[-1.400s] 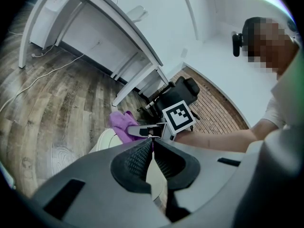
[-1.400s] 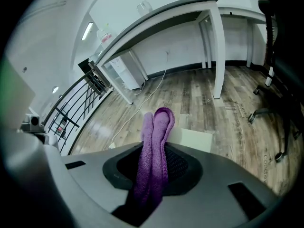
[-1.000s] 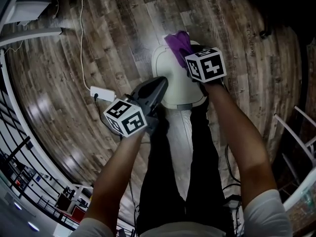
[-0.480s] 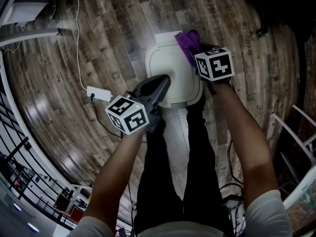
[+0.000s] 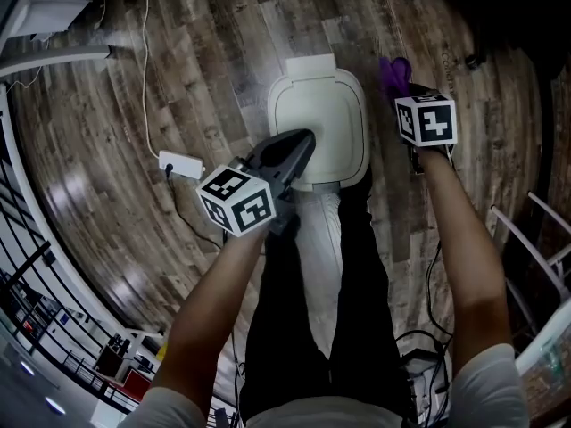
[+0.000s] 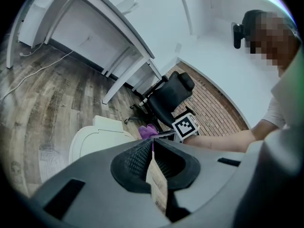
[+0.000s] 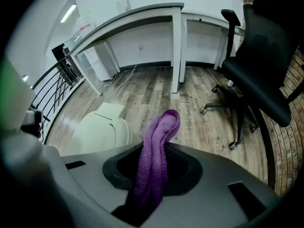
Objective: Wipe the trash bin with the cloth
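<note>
Purple fuzzy cloth (image 5: 393, 71) is sliding off the cream plastic trash bin (image 5: 318, 123). A second ago it was rubbing the lid's far right corner. Now it is hanging over the wood floor (image 5: 205, 69), just beside the bin's right side. I think that wipe is ending. My right claw (image 7: 153, 148) is pinching the cloth tight. My left claw (image 5: 290, 150) is staying closed on nothing, hovering over the lid's near edge.
</note>
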Available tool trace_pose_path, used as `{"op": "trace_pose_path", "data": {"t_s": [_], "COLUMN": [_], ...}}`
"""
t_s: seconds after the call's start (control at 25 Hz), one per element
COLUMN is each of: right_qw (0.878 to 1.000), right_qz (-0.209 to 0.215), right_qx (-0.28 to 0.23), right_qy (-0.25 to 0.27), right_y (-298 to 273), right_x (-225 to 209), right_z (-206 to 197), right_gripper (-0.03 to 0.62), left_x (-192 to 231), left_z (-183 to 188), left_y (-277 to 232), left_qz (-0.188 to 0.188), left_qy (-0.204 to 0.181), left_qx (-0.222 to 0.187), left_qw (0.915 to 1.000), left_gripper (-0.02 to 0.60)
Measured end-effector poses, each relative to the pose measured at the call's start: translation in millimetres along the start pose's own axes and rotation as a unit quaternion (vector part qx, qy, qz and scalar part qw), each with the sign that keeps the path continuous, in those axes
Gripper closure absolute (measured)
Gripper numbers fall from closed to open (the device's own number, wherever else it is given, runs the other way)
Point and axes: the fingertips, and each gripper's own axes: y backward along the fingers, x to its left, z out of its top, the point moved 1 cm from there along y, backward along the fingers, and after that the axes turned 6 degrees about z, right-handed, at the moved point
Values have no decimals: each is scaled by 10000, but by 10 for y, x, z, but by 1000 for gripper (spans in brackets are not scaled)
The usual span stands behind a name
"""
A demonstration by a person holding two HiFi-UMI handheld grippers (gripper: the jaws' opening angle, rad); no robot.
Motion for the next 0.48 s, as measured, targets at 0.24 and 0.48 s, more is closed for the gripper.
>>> {"op": "trace_pose_path", "data": {"t_s": [0.24, 0.48], "right_qw": [9992, 9963], "right_qz": [133, 571], "right_qx": [-366, -612], "right_qy": [-49, 192], "right_y": [136, 59], "right_x": [193, 935], "right_z": [133, 292], "right_gripper": [499, 499], "left_x": [155, 374], "left_z": [39, 18], "left_y": [255, 596], "left_qz": [144, 272], "left_qy": [-26, 39], "left_qx": [-9, -46], "left_qw": [9999, 9996], "left_gripper": [566, 566]}}
